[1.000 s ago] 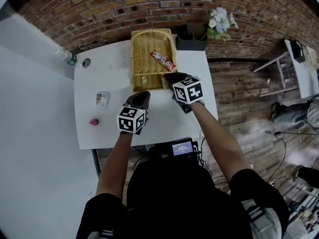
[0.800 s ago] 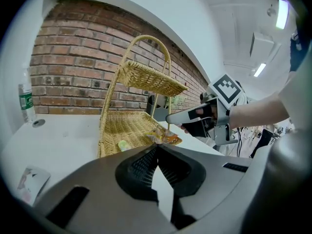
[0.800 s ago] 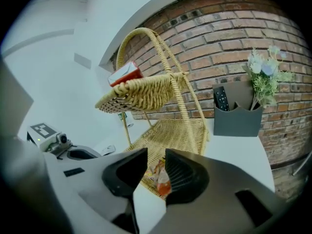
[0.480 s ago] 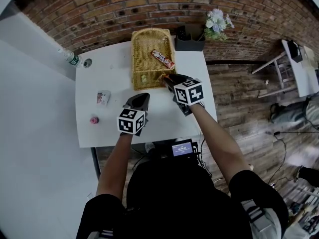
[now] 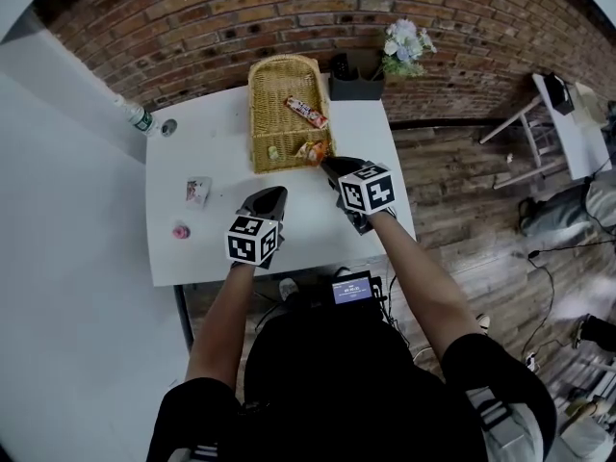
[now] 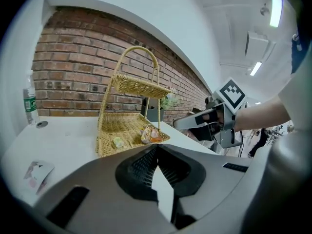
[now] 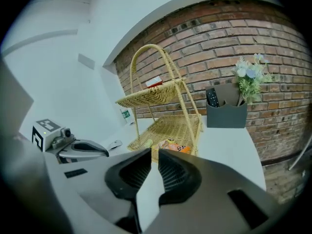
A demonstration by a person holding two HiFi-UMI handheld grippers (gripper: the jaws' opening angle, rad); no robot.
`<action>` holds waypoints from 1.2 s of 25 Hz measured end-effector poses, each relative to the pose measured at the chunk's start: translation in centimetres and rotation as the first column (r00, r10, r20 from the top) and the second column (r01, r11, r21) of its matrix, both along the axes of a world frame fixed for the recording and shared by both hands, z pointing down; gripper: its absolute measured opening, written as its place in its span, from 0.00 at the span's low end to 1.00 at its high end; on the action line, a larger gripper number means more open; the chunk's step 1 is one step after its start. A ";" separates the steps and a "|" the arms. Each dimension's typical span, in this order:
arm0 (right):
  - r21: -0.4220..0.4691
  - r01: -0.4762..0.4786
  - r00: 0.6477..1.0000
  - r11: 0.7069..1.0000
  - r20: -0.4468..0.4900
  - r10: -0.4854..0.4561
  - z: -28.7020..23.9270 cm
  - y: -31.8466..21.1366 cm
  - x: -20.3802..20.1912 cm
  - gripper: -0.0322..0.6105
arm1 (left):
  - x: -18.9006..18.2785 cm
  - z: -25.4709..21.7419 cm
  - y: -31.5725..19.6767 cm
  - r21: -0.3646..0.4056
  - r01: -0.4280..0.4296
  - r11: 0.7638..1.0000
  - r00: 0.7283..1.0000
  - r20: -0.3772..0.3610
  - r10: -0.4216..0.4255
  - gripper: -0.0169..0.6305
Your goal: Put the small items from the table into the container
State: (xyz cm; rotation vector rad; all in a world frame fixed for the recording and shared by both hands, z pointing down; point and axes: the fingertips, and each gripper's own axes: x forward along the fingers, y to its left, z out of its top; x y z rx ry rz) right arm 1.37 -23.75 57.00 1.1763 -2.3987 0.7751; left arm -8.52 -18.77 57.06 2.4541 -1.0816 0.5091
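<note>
A two-tier wicker basket [image 5: 287,104] stands at the back of the white table [image 5: 212,152]. An orange packet [image 5: 313,150] and a small green item [image 5: 273,152] lie in its lower tier, and a red snack bar [image 5: 306,113] lies on the upper tier. My right gripper [image 5: 334,166] hovers just in front of the basket's near right corner; its jaws are closing with a narrow gap and nothing between them [image 7: 155,151]. My left gripper [image 5: 273,193] is shut and empty over the table's middle. A white packet [image 5: 197,192] and a pink item [image 5: 181,232] lie at the left.
A plastic bottle [image 5: 138,116] and a cap [image 5: 169,126] sit at the back left corner. A black holder [image 5: 354,80] and flowers [image 5: 404,46] stand behind the basket on the right, against the brick wall. The table's right edge is close to my right arm.
The orange packet has left my right gripper and now lies in the basket's lower tier. The right gripper has drawn back from the basket. The left gripper has shifted only slightly.
</note>
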 end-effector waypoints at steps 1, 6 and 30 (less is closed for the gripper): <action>0.000 -0.001 1.000 1.000 0.000 0.001 0.0 0.4 0.2 0.13 | 0.1 0.0 0.2 0.001 -0.002 1.000 1.000 0.000 0.002 0.04; -0.005 0.007 1.000 1.000 0.008 -0.007 -0.1 2.2 0.7 0.09 | 0.4 -0.1 1.3 -0.001 -0.002 1.000 1.000 -0.007 0.002 0.04; -0.020 0.073 0.997 0.997 0.039 -0.072 0.2 8.3 0.5 0.07 | 1.2 -0.3 3.9 0.010 0.001 1.000 1.000 -0.026 -0.001 0.04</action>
